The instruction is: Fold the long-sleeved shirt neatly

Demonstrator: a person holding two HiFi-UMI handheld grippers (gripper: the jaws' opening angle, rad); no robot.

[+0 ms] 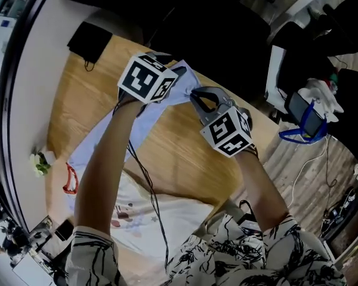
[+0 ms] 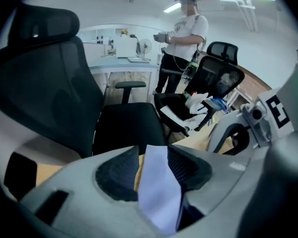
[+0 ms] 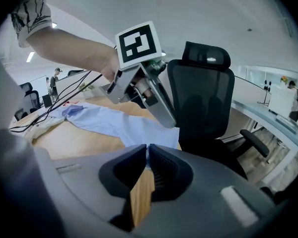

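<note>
Two grippers at the surface's (image 1: 185, 157) far edge. Your left gripper (image 2: 154, 151) stands narrow, a fold of the shirt (image 1: 107, 140) loose between its jaws. Your right gripper (image 3: 146, 148) is clamped on the shirt's edge. Remaining shirt lies along the surface's left side.

We hold the left tool (image 1: 178, 75) and right tool (image 1: 196, 95) at the far edge of the surface (image 1: 185, 154), both tips at the sleeve end of the shirt (image 1: 101, 142).
</note>
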